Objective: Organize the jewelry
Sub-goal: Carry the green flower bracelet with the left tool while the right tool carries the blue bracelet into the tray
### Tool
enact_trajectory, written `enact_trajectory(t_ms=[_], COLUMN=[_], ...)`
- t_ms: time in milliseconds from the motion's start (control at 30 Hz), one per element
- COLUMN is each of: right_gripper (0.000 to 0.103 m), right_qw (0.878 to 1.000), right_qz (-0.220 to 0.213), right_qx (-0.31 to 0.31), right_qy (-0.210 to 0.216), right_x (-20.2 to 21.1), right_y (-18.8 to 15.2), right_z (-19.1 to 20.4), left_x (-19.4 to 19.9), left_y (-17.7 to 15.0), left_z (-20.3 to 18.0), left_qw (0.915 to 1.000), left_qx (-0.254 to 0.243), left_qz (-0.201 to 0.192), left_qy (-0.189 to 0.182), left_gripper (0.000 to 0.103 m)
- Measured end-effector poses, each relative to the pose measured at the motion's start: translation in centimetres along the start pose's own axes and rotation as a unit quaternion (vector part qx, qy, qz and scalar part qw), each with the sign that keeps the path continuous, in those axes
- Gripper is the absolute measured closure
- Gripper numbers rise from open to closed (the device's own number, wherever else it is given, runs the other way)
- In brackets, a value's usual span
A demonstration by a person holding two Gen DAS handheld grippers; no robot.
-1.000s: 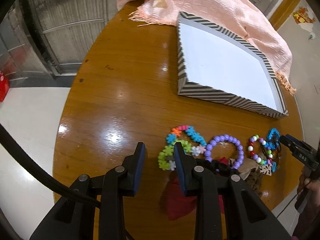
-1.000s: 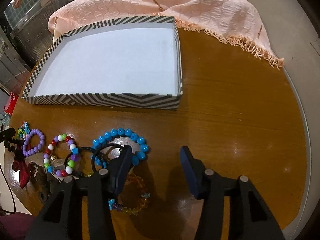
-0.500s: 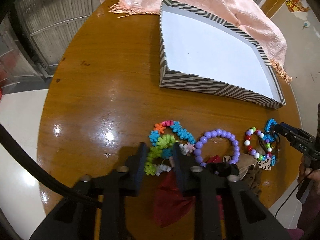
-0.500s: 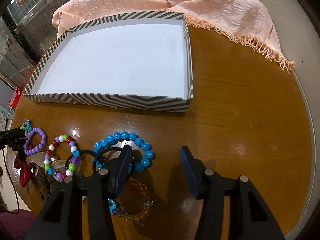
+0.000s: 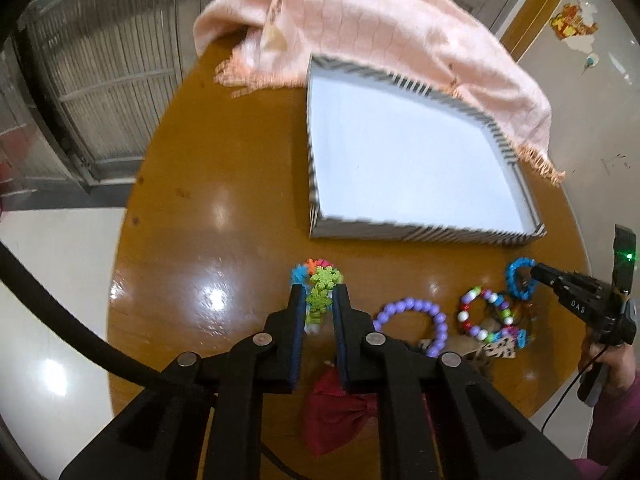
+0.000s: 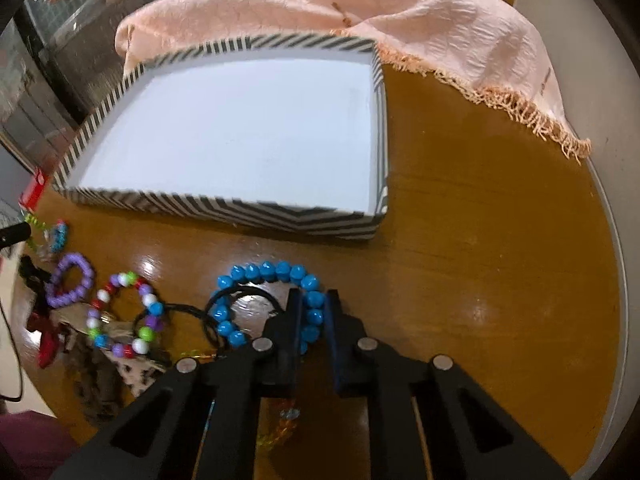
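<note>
My left gripper [image 5: 319,294] is shut on a multicoloured flower-bead bracelet [image 5: 320,286], its green and orange beads sticking out between the fingers. My right gripper [image 6: 313,304] is shut on a blue bead bracelet [image 6: 266,272] that lies on the wooden table. A striped tray with a white floor [image 5: 400,236] [image 6: 224,204] stands beyond both. A purple bead bracelet [image 5: 412,304] [image 6: 72,284] and a red, white and green bead bracelet [image 5: 480,312] [image 6: 124,316] lie between the grippers.
A pink fringed scarf [image 5: 400,28] [image 6: 400,12] is draped behind the tray. A red cloth bow [image 5: 340,412], black hair ties [image 6: 216,308] and other small pieces lie near the round table's front edge [image 6: 616,280].
Both grippers moved forward and closed: the left on the flower-bead bracelet, the right on the blue bead bracelet. The flower bracelet appears to have shifted with the left gripper.
</note>
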State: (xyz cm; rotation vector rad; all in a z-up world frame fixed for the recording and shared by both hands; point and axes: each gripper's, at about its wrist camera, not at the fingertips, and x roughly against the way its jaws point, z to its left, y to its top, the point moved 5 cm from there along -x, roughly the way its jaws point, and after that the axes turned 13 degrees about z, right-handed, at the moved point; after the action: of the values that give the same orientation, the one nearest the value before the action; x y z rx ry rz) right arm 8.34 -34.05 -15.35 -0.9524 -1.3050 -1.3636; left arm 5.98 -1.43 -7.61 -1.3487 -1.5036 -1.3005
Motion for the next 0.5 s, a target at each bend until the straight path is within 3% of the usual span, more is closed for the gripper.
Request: enact_trajectory(t_ms=[500], right_gripper=[0.092], right_qw=[0.995], right_qz=[-0.087], right_qx=[0.003], right_qy=[0.048], right_x=[9.2], right_y=[0.2], right_z=[1.4], left_x=[5.2], left_y=[1.0], left_z=[-2.4], left_qw=[0.9976], left_qx=[-0.038], left_qz=[-0.055], left_qy=[-0.017], left_gripper=[0.096])
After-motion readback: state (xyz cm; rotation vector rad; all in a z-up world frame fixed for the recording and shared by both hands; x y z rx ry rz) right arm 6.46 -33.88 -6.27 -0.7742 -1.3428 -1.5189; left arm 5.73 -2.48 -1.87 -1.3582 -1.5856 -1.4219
